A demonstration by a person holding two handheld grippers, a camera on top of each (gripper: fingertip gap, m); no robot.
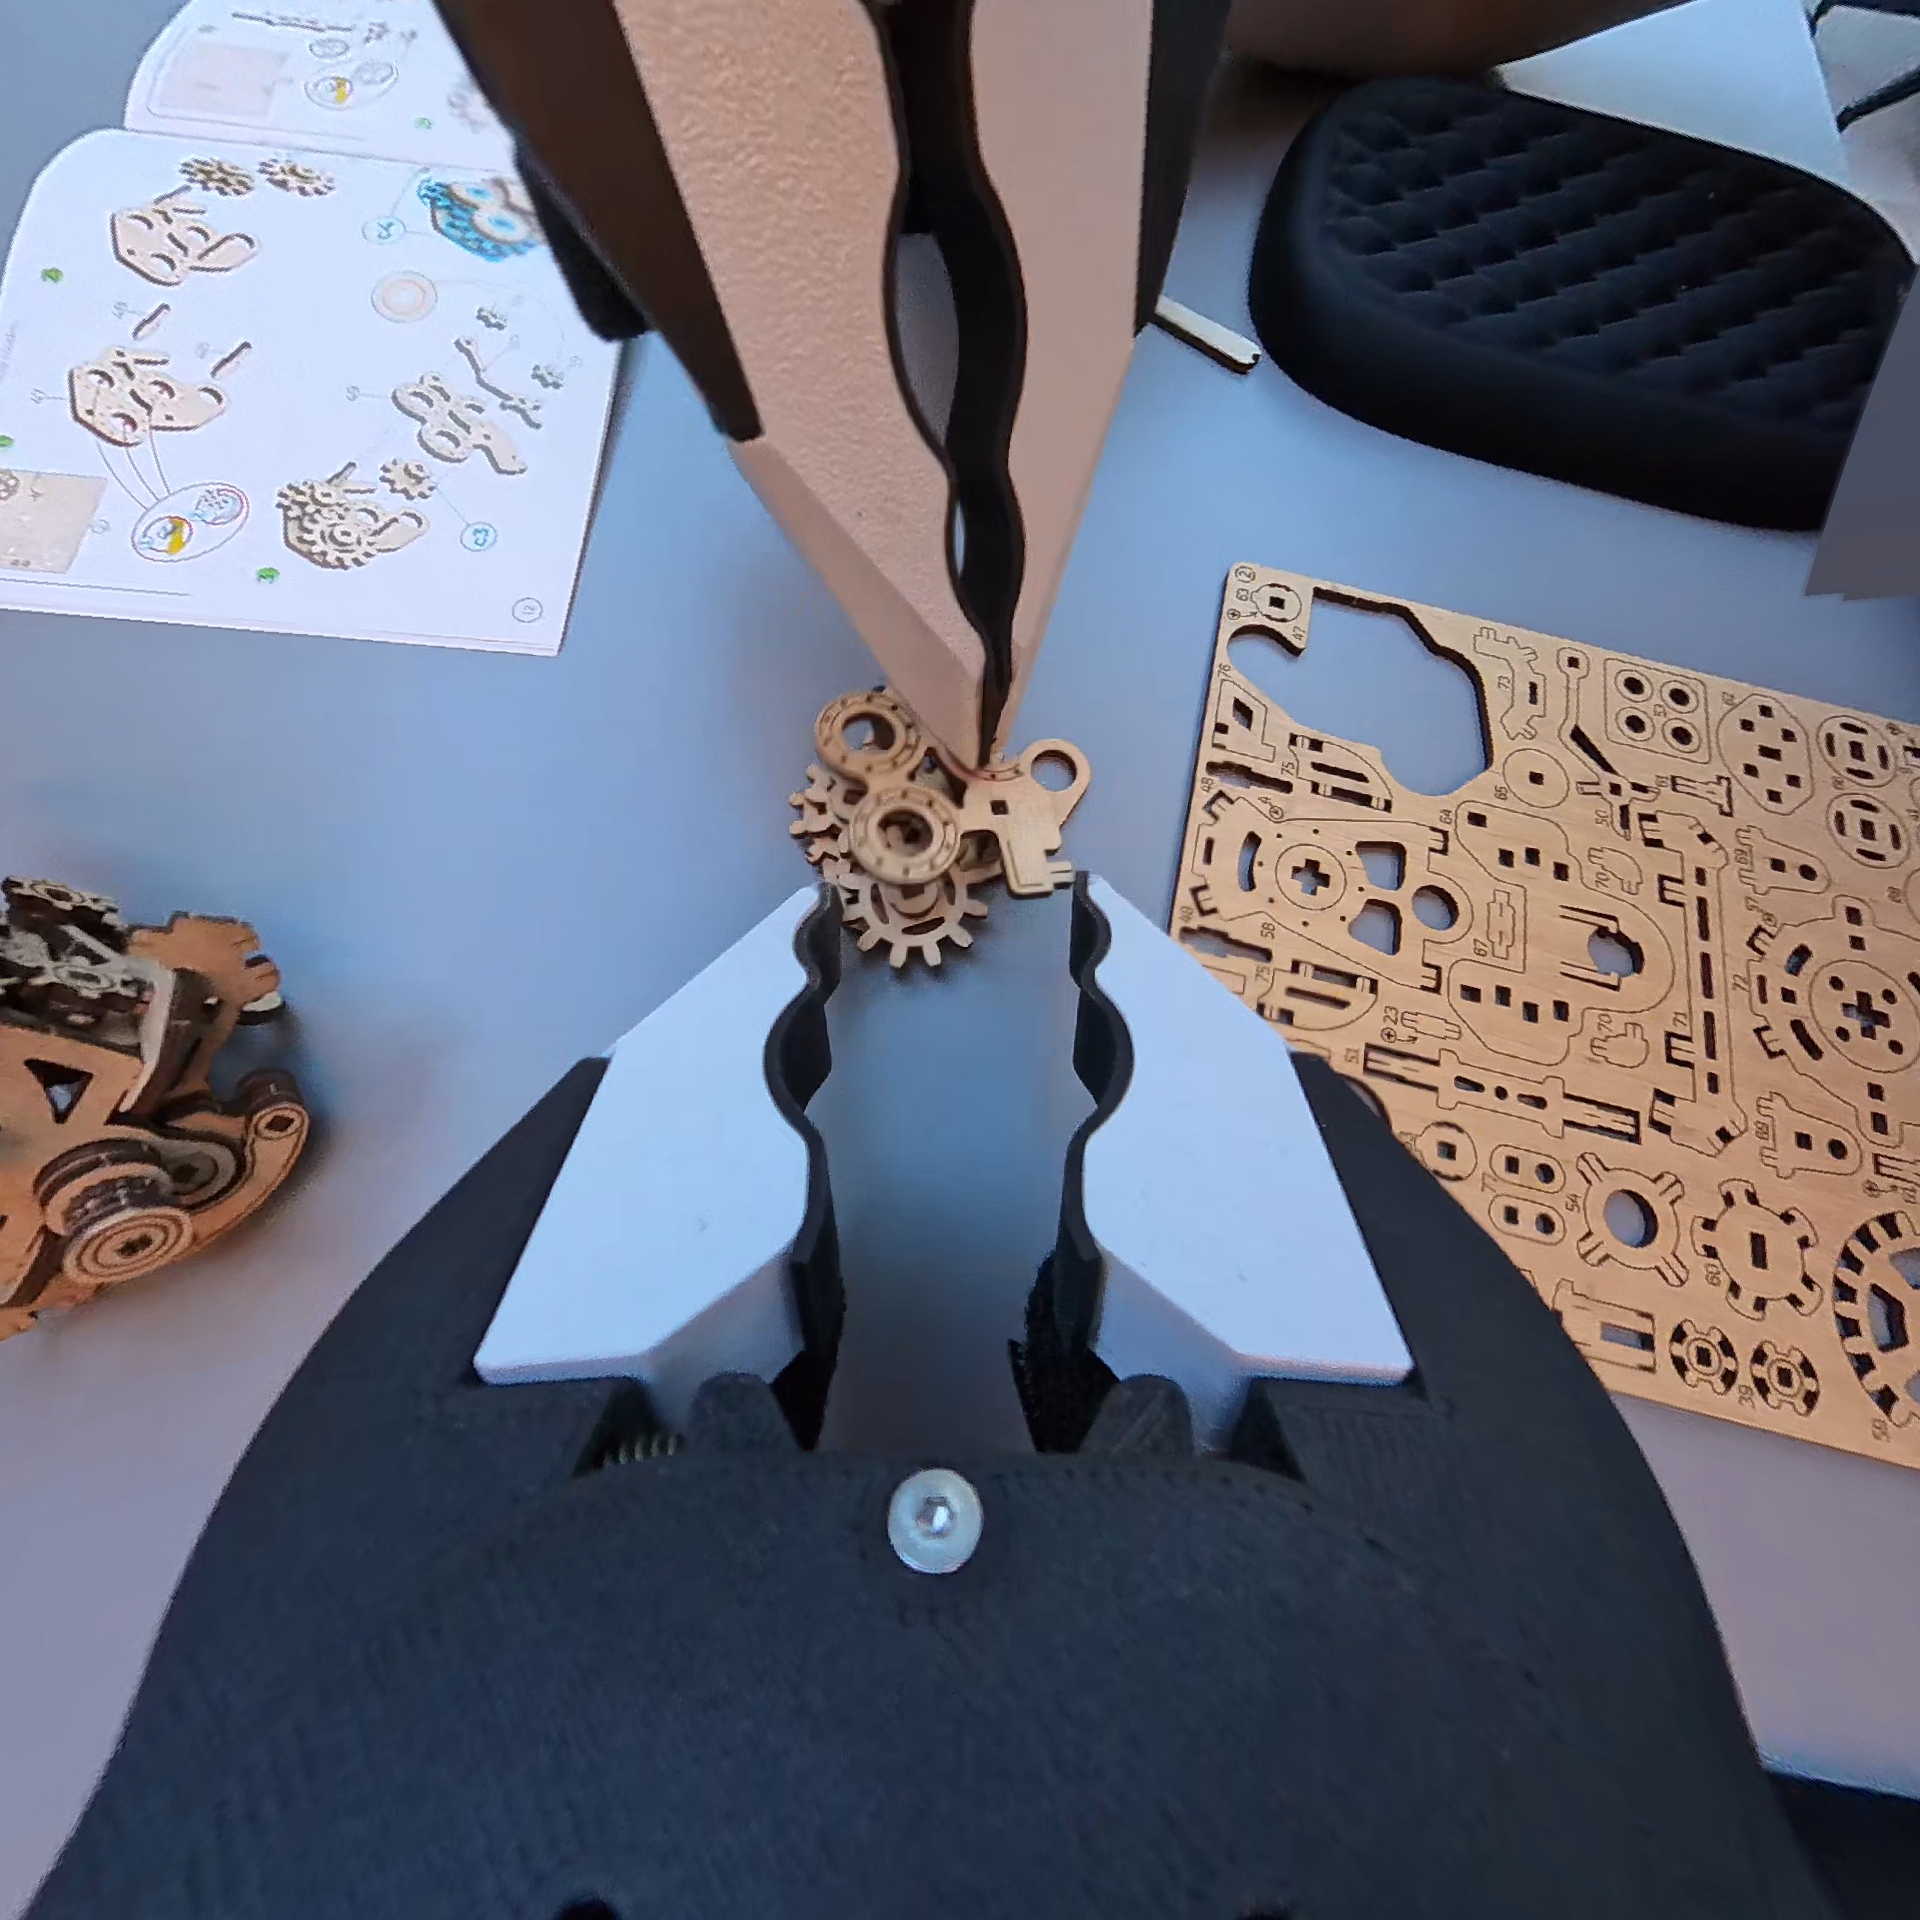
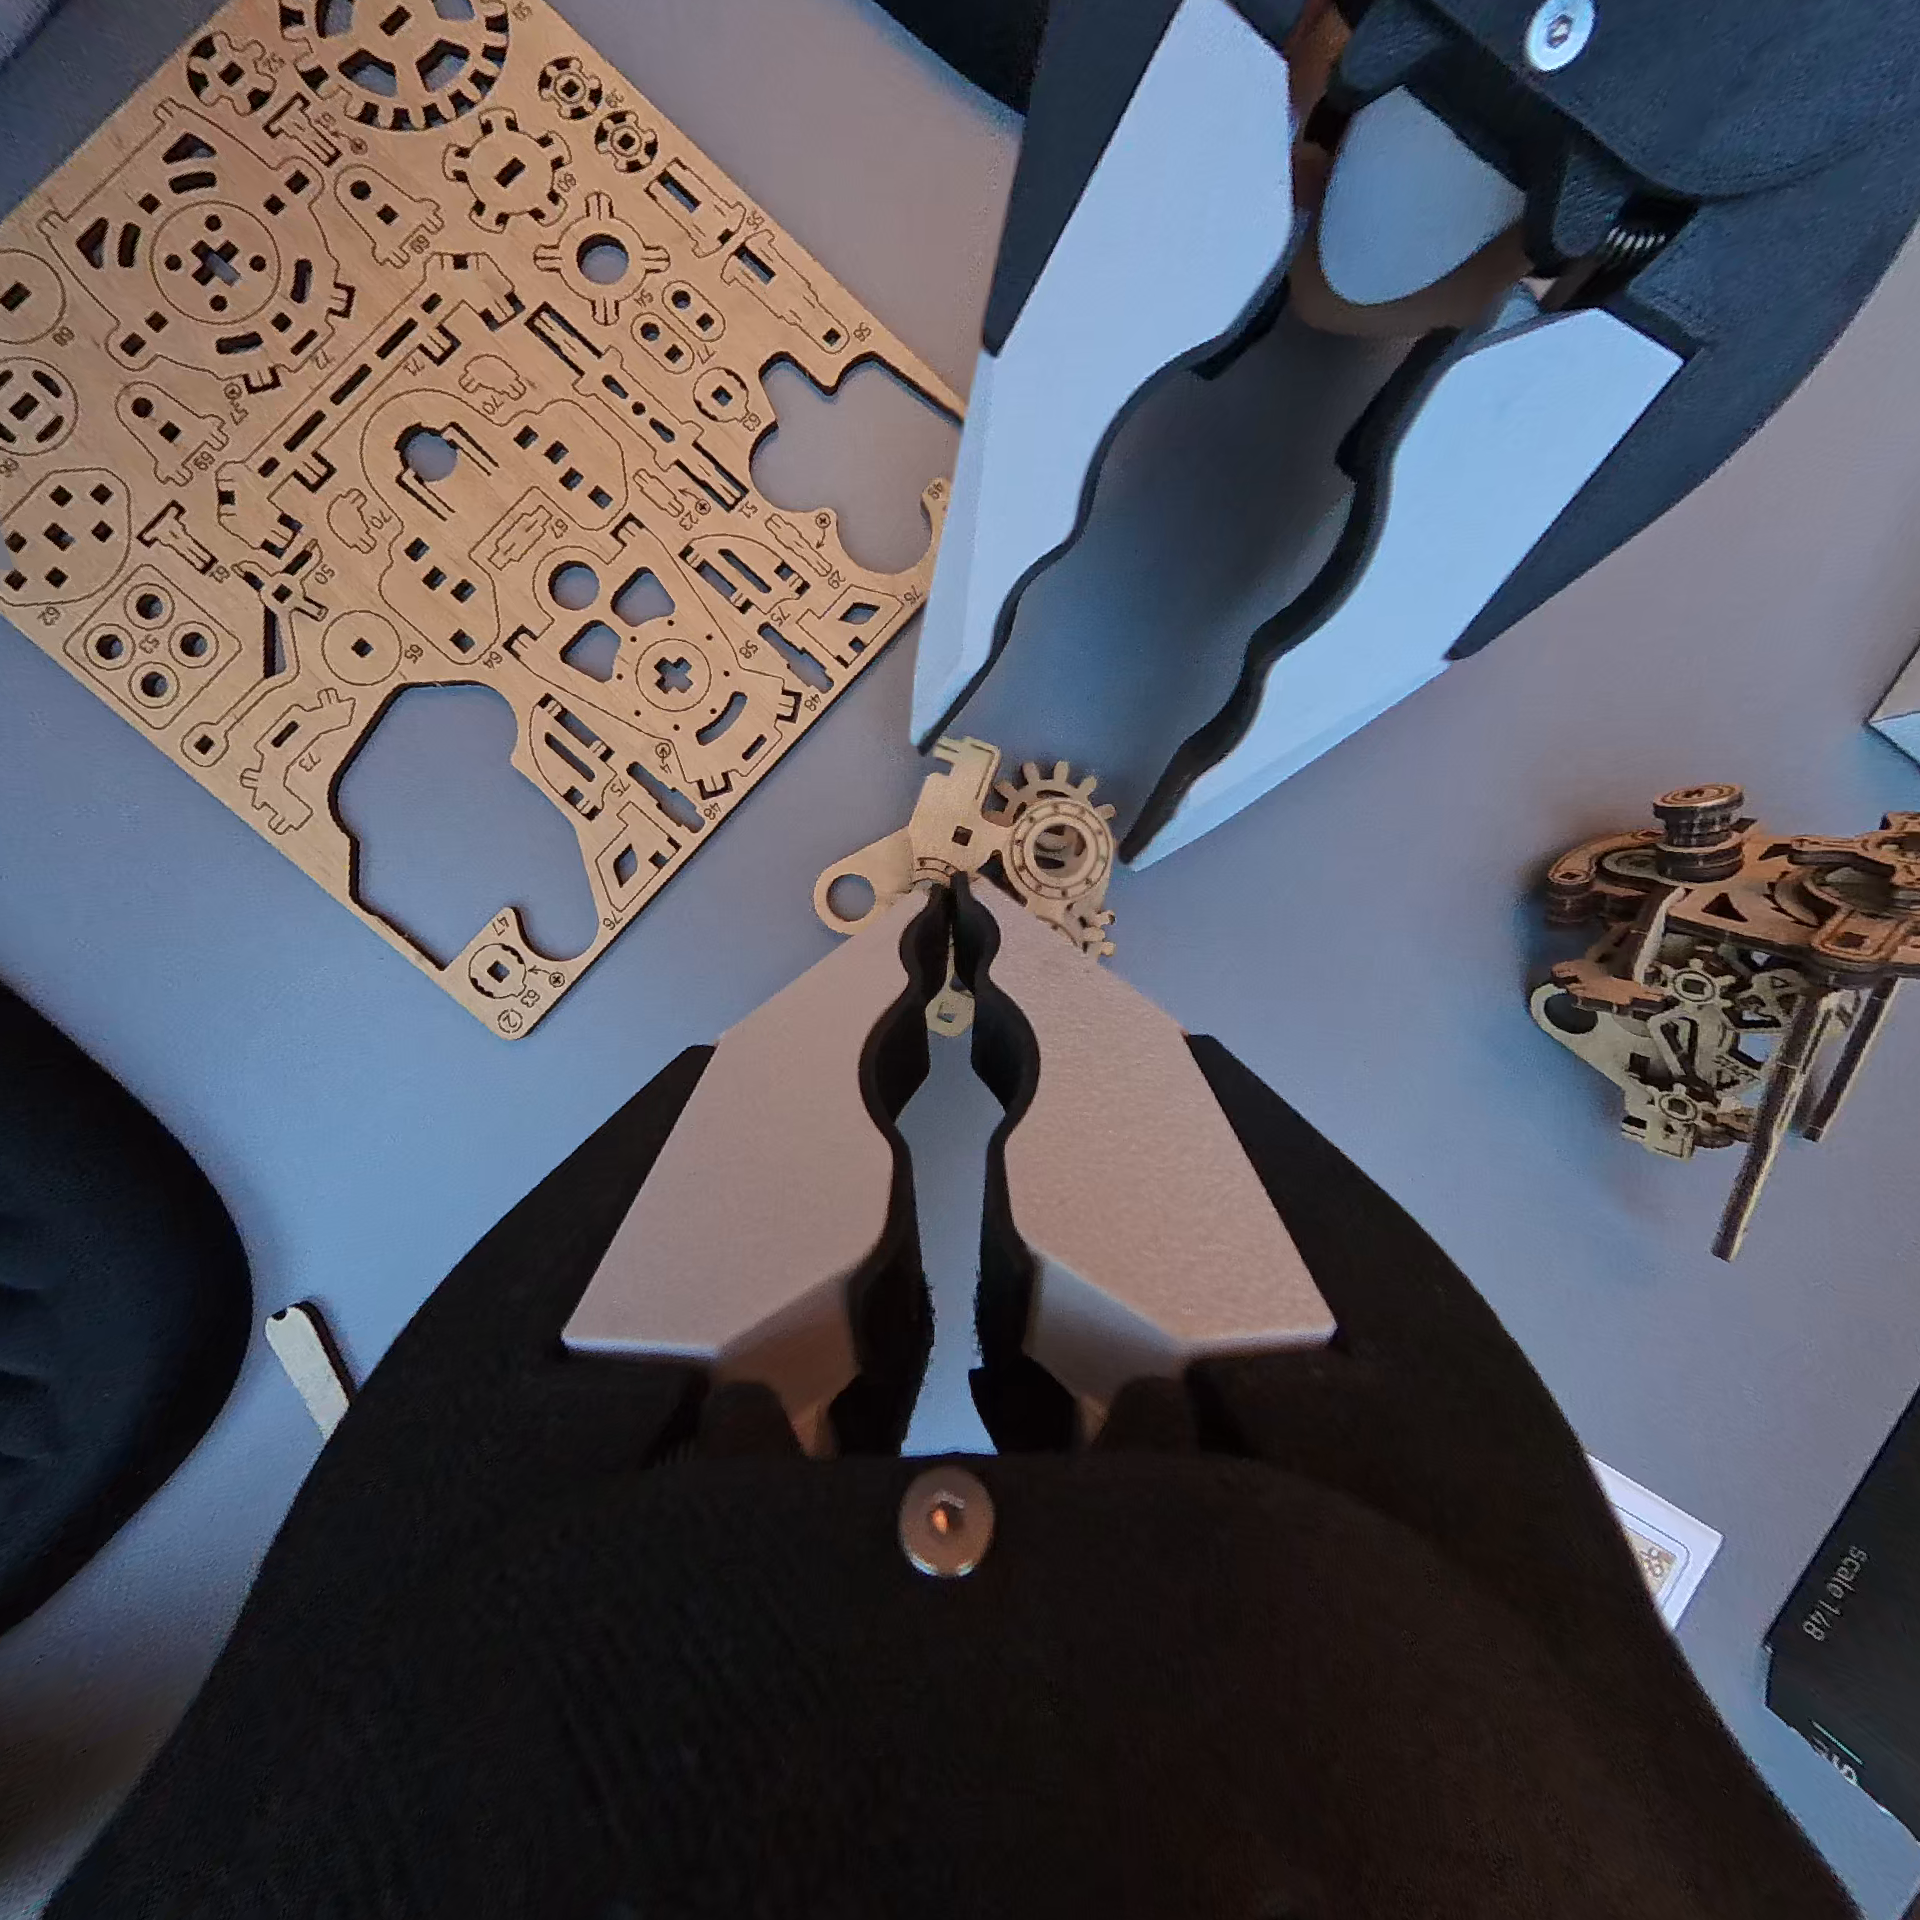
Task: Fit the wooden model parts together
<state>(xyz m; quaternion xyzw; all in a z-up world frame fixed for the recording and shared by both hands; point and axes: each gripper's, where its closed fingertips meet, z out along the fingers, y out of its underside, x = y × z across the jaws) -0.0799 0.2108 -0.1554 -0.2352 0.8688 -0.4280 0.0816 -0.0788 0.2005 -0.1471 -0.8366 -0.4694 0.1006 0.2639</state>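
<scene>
A small wooden gear assembly (image 1: pixel 904 831), with stacked gears, two ringed discs and a flat plate with a round eye, lies on the grey table. It also shows in the right wrist view (image 2: pixel 1060 842). My left gripper (image 1: pixel 951 904) has white fingers and is open. Its fingertips stand on either side of the assembly's near edge without pressing on it; the right wrist view shows the same (image 2: pixel 1029 795). My right gripper (image 2: pixel 954 891) has tan fingers and is shut. Its tips rest on the assembly's plate, as the left wrist view (image 1: pixel 987 743) also shows.
A laser-cut wooden parts sheet (image 1: pixel 1558 987) (image 2: pixel 364 416) lies beside the assembly. A partly built wooden model (image 1: pixel 125 1091) (image 2: pixel 1745 977) sits on the other side. Instruction sheets (image 1: pixel 291 395), a black mesh pad (image 1: pixel 1558 291), a small wooden stick (image 2: pixel 307 1361) and a black box (image 2: pixel 1849 1662) lie around. Both grippers' tips are close together, under 4 cm apart.
</scene>
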